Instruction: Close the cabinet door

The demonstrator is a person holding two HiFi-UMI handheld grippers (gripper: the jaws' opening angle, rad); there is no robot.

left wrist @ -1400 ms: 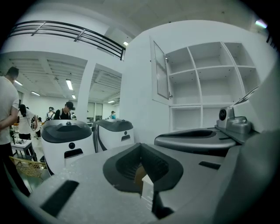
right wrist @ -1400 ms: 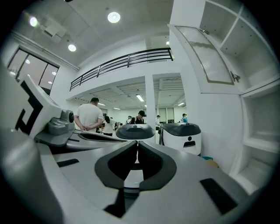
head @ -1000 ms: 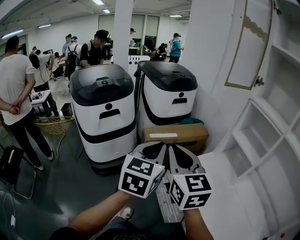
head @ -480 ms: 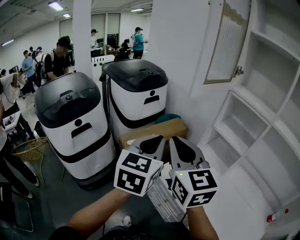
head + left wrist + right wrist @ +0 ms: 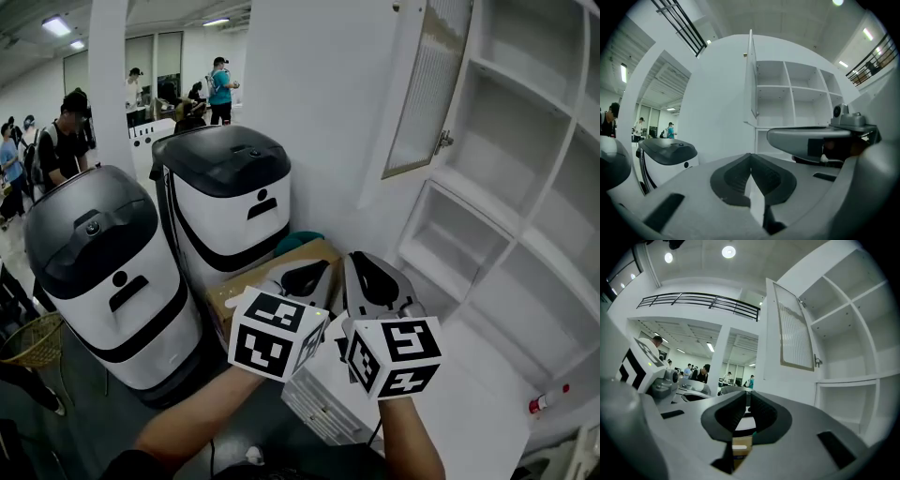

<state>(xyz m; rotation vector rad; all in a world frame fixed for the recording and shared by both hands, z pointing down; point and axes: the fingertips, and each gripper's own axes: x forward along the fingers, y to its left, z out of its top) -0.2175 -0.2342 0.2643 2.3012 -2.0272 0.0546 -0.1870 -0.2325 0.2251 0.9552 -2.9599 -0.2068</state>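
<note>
Closest to you, your left hand-held gripper (image 5: pixel 317 270) and right hand-held gripper (image 5: pixel 364 262) sit side by side, pointing about level with the marker cubes facing you. Both have their jaws pressed together at the tips and nothing in them. Each gripper view only shows background through the little gap behind the tips.

Right under them is a white slatted crate-looking thing (image 5: pixel 319 405), and just past the tips there's a brown cardboard box (image 5: pixel 246 286), low against the white wall. Left of that are two white bin-shaped machines with black domed lids (image 5: pixel 232 192), one nearer you than the other.

The white-framed cabinet door with the ribbed panel (image 5: pixel 427 84) is up and to the right of both grippers, well apart from them. It's swung wide open, sticking out from the white open-shelf cabinet (image 5: pixel 525 150). There's a small metal fitting (image 5: pixel 442 142) low on the frame's right edge. Below the shelves is a white worktop (image 5: pixel 469 375) with a small red-capped item (image 5: pixel 547 401) near its right end.

Way back on the left, a few people (image 5: pixel 61 155) are standing around.
</note>
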